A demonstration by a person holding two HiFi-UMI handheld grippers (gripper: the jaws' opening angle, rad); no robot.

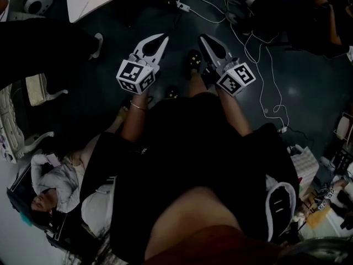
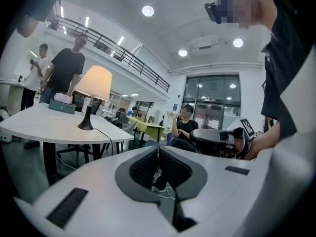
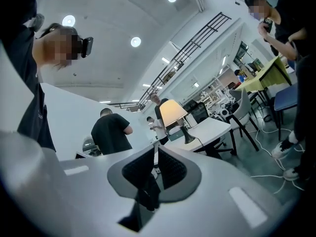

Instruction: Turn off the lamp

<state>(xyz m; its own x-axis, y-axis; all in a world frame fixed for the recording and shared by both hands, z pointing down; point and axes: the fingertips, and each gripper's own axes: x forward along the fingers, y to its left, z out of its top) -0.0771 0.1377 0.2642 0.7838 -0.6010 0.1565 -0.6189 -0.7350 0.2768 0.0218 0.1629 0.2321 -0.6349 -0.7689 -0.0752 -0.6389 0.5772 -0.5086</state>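
While both grippers hang over the dark floor (image 1: 309, 93) in the head view, the left gripper (image 1: 161, 39) and right gripper (image 1: 203, 38) sit side by side just above the wearer's shoes (image 1: 193, 59), tips pointing away from the body. In its own view the left gripper's jaws are pressed together with nothing between the pads. The right gripper is the same, clenched on nothing.

White cables (image 1: 259, 65) loop over the floor ahead and to the right of the grippers. A seated person in black (image 2: 187, 125) is off to the right of the white table (image 2: 39, 125). Two standing people (image 2: 64, 68) are behind the table. A green box (image 2: 61, 105) lies on the tabletop just behind the lamp. A chair (image 3: 244, 107) stands beside the table in the right gripper view. Between the grippers and the table there is only floor and cables.

The lamp (image 2: 93, 85) stands upright on the table, well apart from both grippers, ahead-left in the left gripper view and ahead, slightly right of centre, in the right gripper view. It has a cone shade glowing warm cream, so it looks lit, on a thin dark stem with a flared dark base. A dark cord (image 2: 103, 132) runs from the base across the tabletop toward its edge.
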